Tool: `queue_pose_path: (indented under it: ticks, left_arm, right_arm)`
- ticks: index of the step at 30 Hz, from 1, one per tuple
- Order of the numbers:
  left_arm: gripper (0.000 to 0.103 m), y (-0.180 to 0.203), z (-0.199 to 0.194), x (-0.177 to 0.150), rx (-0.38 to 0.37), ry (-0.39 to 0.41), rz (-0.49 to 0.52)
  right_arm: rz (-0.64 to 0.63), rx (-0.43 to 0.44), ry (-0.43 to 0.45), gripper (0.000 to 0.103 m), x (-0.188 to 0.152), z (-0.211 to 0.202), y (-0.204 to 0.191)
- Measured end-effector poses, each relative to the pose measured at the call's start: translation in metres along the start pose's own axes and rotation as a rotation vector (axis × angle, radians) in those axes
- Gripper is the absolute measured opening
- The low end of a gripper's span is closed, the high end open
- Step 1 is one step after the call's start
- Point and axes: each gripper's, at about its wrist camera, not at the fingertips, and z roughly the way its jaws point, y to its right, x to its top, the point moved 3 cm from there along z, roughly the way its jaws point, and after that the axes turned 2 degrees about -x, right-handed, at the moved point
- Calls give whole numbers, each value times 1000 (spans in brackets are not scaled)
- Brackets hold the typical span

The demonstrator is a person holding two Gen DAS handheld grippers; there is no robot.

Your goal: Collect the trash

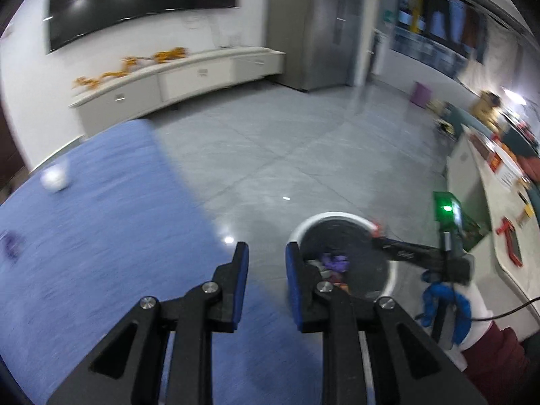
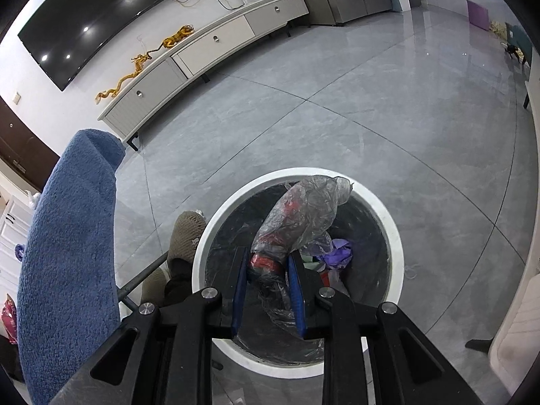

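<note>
In the left wrist view, the left gripper [image 1: 266,253] hangs over the edge of a blue cloth [image 1: 101,236] with its jaws apart and nothing between the blue pads. The picture is blurred. On the cloth, far to the left, lies a crumpled white wad [image 1: 54,178], and a small purple scrap [image 1: 10,244] sits near the left edge. Just right of the gripper stands a round bin [image 1: 341,217] with a white rim and a dark liner — purple and other scraps lie inside it. The right gripper [image 1: 376,231] reaches in from the right over the bin's far rim, held by a hand [image 1: 449,307] in a white and blue glove with a dark red sleeve behind it. A green light glows on top of that gripper. A pale counter [image 1: 499,236] with red bits on it runs down the right side.

In the right wrist view, the right gripper [image 2: 266,270] points down into the bin [image 2: 395,236] and is closed on a crumpled clear plastic bag [image 2: 300,216] with something red inside; the bag sticks up past the pads, above the bin's opening. Purple paper [image 2: 337,249] lies in the bin just right of the bag. A brown slipper [image 2: 185,236] stands against the bin's left side, and the blue cloth [image 2: 67,253] drapes further left. Behind are the grey tiled floor [image 2: 337,118], a low white cabinet [image 2: 209,50] with a golden dragon figure [image 2: 148,57] on it, and a dark screen [image 2: 101,10] on the wall.
</note>
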Motion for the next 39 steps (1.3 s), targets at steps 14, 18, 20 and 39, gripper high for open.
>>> queue_pose_path:
  ticks: [14,18,20,39]
  left_arm:
    - [56,-88,-17,-68,75,-141,-253]
    - [30,-86,-17,-66,91,-141,-214]
    - [30,-84,-18,-63,73,-133,-216]
    - [31,85,96,50,-297,-143,-6]
  right_arm:
    - [-37,26,7,22,-12,-12,-26]
    - [-35,10,21,22,-13,-21,-23]
    - [-29,2,23,23,-13,-22,-21]
    - [0,-32,-20,26,-7,2,0]
